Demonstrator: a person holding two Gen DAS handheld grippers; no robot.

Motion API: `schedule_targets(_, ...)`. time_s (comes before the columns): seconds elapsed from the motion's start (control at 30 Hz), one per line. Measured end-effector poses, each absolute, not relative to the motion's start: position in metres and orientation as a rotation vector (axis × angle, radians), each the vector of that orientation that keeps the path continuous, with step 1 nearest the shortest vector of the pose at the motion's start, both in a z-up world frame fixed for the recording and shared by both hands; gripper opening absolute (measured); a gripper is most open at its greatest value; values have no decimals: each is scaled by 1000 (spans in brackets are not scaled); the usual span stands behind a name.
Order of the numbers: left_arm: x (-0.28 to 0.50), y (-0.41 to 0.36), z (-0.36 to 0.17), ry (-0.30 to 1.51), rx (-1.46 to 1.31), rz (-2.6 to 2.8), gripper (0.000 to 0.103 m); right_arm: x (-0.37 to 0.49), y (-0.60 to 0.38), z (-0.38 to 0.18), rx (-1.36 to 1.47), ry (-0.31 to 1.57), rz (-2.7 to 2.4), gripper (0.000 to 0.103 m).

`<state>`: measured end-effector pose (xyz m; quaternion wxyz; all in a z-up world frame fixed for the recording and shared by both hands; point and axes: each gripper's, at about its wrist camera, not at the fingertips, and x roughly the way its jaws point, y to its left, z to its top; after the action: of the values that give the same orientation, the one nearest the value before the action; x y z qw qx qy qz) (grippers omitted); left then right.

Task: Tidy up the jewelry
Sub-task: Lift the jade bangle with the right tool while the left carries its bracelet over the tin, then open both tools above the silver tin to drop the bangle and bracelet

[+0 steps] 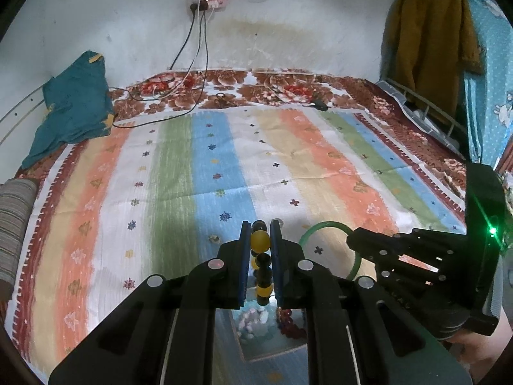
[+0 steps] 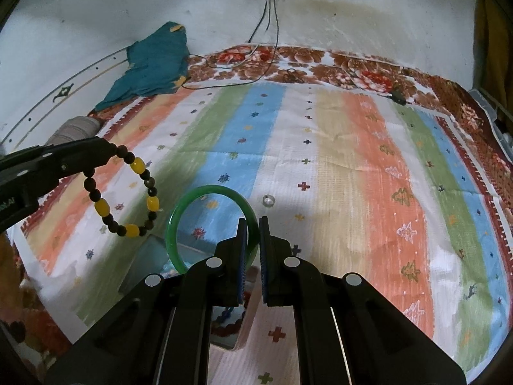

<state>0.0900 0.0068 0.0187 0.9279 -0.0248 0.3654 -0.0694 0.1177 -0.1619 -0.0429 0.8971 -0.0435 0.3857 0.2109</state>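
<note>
My left gripper [image 1: 260,226] is shut on a bead bracelet [image 1: 260,240] of dark and yellow beads, held in the air. It shows in the right wrist view [image 2: 128,192] hanging as a loop from the left gripper [image 2: 109,155]. My right gripper [image 2: 253,221] is shut on a green bangle [image 2: 174,215], held upright above the bed. The bangle [image 1: 323,224] and right gripper [image 1: 351,240] show at right in the left wrist view. Below both grippers lies a tray [image 1: 272,349] with other jewelry; its edge shows in the right wrist view [image 2: 141,266].
A striped bedspread [image 2: 320,166] covers the bed. A small silver ring [image 2: 268,199] lies on it. A teal cloth [image 1: 73,109] and charger cables [image 1: 179,96] lie at the far side. A brown garment [image 1: 429,32] hangs at the right.
</note>
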Motion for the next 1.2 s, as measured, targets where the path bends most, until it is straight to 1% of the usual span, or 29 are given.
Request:
schedule_targets(0.7, 62, 0, 14, 783, -76, -168, 12, 90, -164, -49, -85, 828, 482, 8)
schedule_targets(0.77, 63, 1, 13, 791, -76, -159, 12, 92, -162, -53, -77, 850, 497, 11)
schedule_targets(0.8, 64, 2, 12, 796, -72, -149, 15, 92, -161, -54, -78, 854, 487, 16)
schedule_targets(0.83, 64, 3, 12, 798, -72, -142, 20, 93, -162, -54, -81, 853, 479, 27)
schedule_targets(0.87, 66, 5, 12, 802, -74, -131, 24, 94, -161, -54, -85, 851, 471, 32)
schedule_targets(0.9, 67, 5, 11, 804, -75, -125, 24, 94, -162, -54, -90, 845, 463, 36)
schedule_targets(1.07, 71, 10, 8, 817, -71, -86, 31, 98, -165, -54, -89, 847, 452, 37)
schedule_targets(1.1, 72, 10, 8, 820, -70, -83, 32, 98, -164, -55, -90, 848, 452, 38)
schedule_targets(1.17, 74, 11, 7, 822, -67, -78, 39, 99, -164, -54, -88, 849, 453, 40)
schedule_targets(1.2, 76, 12, 6, 825, -64, -72, 40, 99, -164, -54, -89, 847, 452, 43)
